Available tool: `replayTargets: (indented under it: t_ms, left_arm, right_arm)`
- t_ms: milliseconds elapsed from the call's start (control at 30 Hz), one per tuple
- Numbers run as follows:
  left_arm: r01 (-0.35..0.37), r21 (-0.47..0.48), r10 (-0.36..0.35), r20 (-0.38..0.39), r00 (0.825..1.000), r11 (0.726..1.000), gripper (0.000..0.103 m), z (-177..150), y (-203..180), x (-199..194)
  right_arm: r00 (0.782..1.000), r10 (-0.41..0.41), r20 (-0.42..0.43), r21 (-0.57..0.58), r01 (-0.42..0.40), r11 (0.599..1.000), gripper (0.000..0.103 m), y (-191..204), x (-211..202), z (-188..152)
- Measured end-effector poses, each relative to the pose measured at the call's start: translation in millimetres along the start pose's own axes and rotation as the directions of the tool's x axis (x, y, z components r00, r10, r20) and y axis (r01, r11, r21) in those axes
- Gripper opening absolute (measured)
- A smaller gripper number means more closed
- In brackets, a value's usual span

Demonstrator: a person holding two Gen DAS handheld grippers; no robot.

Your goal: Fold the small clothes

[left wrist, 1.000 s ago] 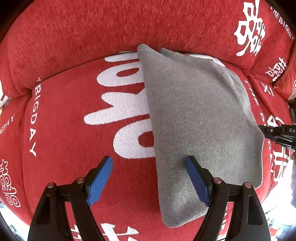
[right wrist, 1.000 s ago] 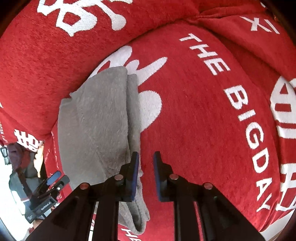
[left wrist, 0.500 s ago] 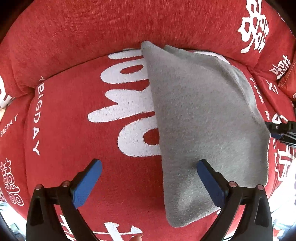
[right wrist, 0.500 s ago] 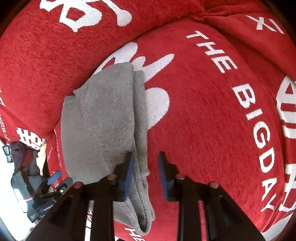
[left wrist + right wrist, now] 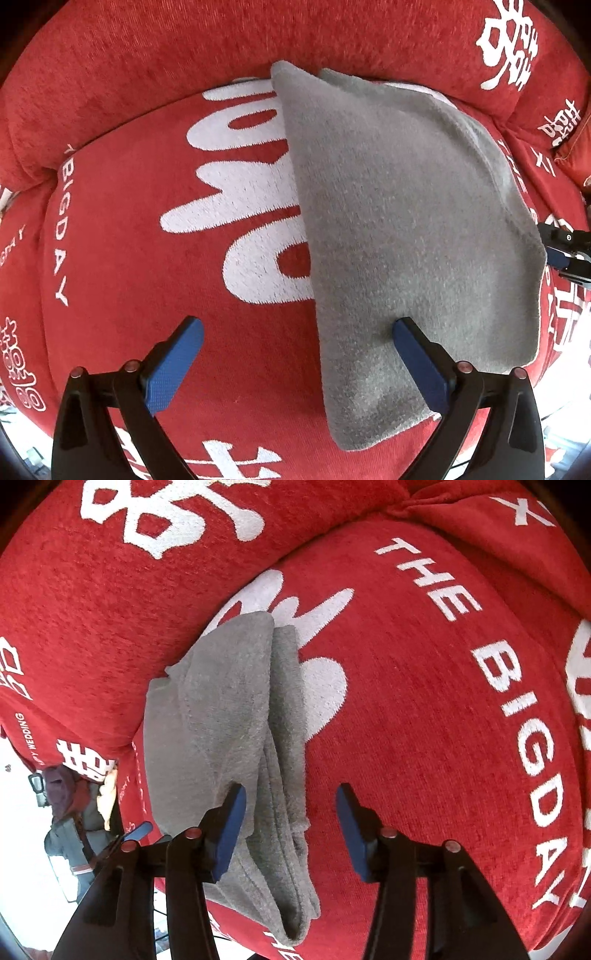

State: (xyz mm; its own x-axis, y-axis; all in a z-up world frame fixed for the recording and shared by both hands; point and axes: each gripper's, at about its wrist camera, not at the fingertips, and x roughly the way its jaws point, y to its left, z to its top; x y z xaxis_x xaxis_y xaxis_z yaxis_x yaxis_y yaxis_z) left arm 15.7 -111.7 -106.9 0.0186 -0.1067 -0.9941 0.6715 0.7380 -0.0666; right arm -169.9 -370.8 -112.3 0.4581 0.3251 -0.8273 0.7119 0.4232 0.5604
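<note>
Right gripper [image 5: 290,808] spread wide, lower centre, off cloth [image 5: 225,716]; left gripper [image 5: 295,341] open too. Fold released, likely done.

Your left gripper [image 5: 295,328] and right gripper [image 5: 291,797] share one build: matte black angular frames, red-capped screws at the pivots, and jaws faced with blue, finely dimpled pads [image 5: 173,369].

I see a red sofa cover [image 5: 110,277] with white lettering [image 5: 517,701]; a pile of clothes [image 5: 74,797] sits beyond its edge.
</note>
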Motion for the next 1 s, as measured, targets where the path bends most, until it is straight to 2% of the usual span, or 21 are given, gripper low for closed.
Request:
replayTargets:
  t_ms: [200, 400, 567, 667, 767, 833, 1000]
  left_arm:
    - [0.022, -0.008, -0.022, -0.012, 1.000, 1.000, 0.103, 0.1, 1.3, 1.9]
    - [0.051, -0.004, -0.051, -0.008, 0.999, 0.999, 0.103, 5.8, 5.2, 1.5]
    - [0.167, -0.092, -0.166, 0.021, 0.986, 0.982, 0.103, 16.3, 25.4, -2.7]
    - [0.199, -0.106, -0.196, 0.030, 0.980, 0.974, 0.103, 22.1, 27.7, -2.9]
    - [0.197, -0.076, -0.196, 0.029, 0.980, 0.977, 0.103, 25.2, 18.9, -2.9]
    - [0.196, -0.057, -0.195, 0.028, 0.980, 0.979, 0.103, 26.4, 10.9, -1.7]
    - [0.189, -0.042, -0.188, 0.029, 0.982, 0.981, 0.103, 29.2, -3.0, 3.5]
  right_arm:
    - [1.000, 0.011, 0.015, 0.036, -0.011, 0.999, 0.060, -10.6, -5.7, 0.7]
    - [0.997, 0.069, 0.037, 0.054, -0.071, 0.996, 0.060, -13.4, -9.0, 3.0]
    - [0.995, 0.098, 0.011, 0.000, -0.098, 0.995, 0.061, -2.2, -4.2, 10.3]
    - [0.995, 0.096, 0.001, -0.013, -0.096, 0.995, 0.061, 0.9, -0.8, 16.6]
    - [0.997, 0.080, 0.017, -0.013, -0.079, 0.997, 0.061, 2.6, -0.2, 23.6]
    - [0.994, 0.103, 0.028, -0.025, -0.102, 0.994, 0.061, 7.0, -1.1, 29.5]
    - [0.994, 0.108, -0.031, -0.005, -0.108, 0.994, 0.060, 13.1, 19.2, 47.5]
